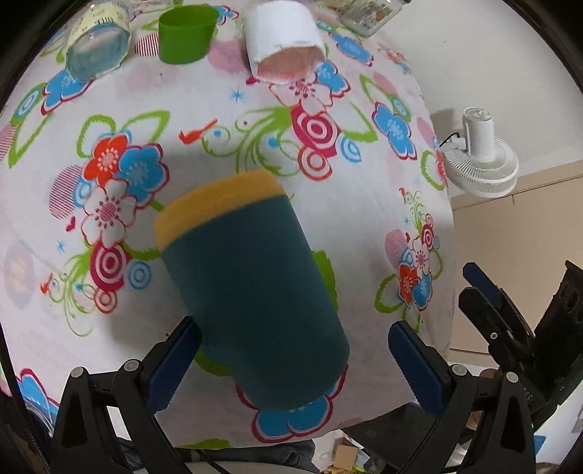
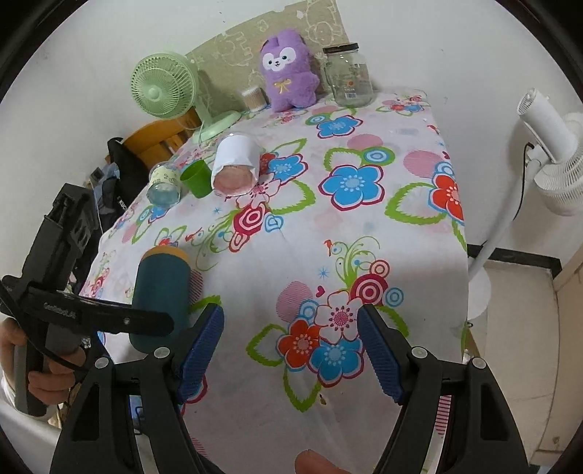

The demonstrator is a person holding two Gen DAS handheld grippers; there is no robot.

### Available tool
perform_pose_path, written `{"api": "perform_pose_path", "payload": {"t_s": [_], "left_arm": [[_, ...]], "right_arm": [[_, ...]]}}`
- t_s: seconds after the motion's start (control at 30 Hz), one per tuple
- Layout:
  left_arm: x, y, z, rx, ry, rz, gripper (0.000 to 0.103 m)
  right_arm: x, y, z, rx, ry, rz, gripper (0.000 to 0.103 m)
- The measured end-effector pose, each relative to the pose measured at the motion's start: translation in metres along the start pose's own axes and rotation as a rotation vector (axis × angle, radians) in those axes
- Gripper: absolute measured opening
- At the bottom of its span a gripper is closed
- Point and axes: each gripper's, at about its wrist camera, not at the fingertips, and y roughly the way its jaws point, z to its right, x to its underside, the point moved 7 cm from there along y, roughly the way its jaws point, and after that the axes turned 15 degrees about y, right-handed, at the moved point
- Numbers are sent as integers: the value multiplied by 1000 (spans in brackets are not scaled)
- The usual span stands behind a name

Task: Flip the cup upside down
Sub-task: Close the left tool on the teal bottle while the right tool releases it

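A dark teal cup (image 1: 251,291) with a yellow band at its far end hangs tilted over the floral tablecloth (image 1: 255,146), between the fingers of my left gripper (image 1: 291,364). The left jaws stand wide; only the left pad (image 1: 175,364) is near the cup, and the right pad (image 1: 415,368) is clear of it. The cup looks blurred. In the right wrist view the cup (image 2: 160,295) is at the left, partly behind the left gripper's body. My right gripper (image 2: 291,350) is open and empty over the table's near edge.
Far on the table lie a clear plastic cup (image 1: 98,47), an upside-down green cup (image 1: 186,32) and a white paper cup (image 1: 284,40) on its side. A glass jar (image 2: 348,74), purple plush (image 2: 288,69) and green fan (image 2: 164,87) stand at the back. A white fan (image 1: 481,153) stands off the right edge.
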Motion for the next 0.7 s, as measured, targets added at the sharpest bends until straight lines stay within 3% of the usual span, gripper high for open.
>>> {"api": "perform_pose_path", "payload": {"t_s": [0.2,0.4,0.5,0.57,0.7], "left_arm": [[-3,-1,-2,-12,-42,18,103],[-4,9,-3,-9,-62,-3,96],[-5,9,-4,-34,-56,-3,90],[-4,7,-6,-53,-51,-4,77],[-2,6,-8,-54,-46,-7,77]], "right_arm": [[1,1,8,-7,10,2,78],[2,-1,11,-20,22,7,78],[3,-2,11,-25,27,13,78],[2,-3,11,-28,29,17,78],[1,-5,9,-41,32,24,78]]}}
